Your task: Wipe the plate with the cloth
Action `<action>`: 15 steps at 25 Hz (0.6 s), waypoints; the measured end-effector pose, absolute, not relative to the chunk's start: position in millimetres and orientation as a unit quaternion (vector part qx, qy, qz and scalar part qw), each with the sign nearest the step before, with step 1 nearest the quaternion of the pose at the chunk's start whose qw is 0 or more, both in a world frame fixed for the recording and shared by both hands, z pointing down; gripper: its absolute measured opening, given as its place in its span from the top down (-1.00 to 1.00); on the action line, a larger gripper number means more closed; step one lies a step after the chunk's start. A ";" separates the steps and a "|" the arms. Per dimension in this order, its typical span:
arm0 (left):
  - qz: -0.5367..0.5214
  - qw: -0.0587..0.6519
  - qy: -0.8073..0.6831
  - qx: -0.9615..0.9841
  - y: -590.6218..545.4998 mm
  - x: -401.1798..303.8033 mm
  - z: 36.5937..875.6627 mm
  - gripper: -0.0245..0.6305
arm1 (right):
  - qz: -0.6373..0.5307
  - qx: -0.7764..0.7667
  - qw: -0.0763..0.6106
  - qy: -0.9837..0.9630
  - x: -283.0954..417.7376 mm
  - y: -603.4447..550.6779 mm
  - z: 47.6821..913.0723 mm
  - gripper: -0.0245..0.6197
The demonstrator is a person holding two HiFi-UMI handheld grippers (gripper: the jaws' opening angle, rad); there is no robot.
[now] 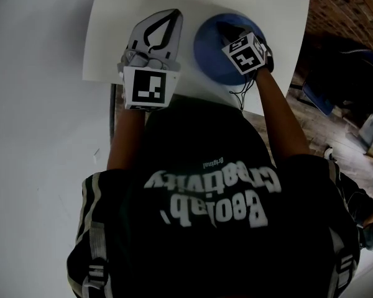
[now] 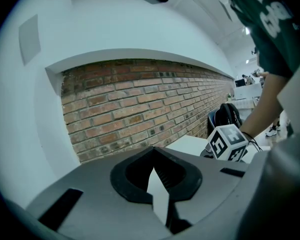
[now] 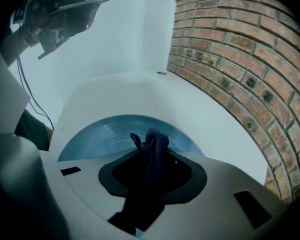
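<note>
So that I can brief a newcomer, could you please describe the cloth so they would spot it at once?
On the white table lies a round blue plate, near the brick wall. Over it, the right gripper is shut on the cloth: a bunched dark navy wad, the only soft, crumpled thing among smooth hard surfaces.
</note>
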State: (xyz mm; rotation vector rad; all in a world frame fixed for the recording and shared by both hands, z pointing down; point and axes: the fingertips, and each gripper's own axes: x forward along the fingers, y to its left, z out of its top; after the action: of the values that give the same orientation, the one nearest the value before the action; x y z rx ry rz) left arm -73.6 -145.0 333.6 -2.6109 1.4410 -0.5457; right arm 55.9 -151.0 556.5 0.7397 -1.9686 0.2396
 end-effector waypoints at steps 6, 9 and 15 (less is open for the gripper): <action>-0.173 0.054 0.471 -0.864 -147.6 -69.6 331.4 0.92 | 0.088 0.268 0.493 -0.823 35.7 -137.4 556.1 0.60; -0.174 0.056 0.469 -0.864 -145.5 -70.0 331.5 0.92 | 0.088 0.252 0.491 -0.829 25.7 -123.2 555.7 0.60; -0.175 0.059 0.460 -0.868 -139.2 -62.5 332.4 0.92 | 0.076 0.234 0.495 -0.833 21.0 -95.6 556.7 0.60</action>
State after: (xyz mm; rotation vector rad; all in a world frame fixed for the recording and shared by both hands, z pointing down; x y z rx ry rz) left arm -62.5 -139.2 332.4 -2.6301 1.3925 -0.5313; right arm 21.0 -95.6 556.7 0.5664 -2.0200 0.1830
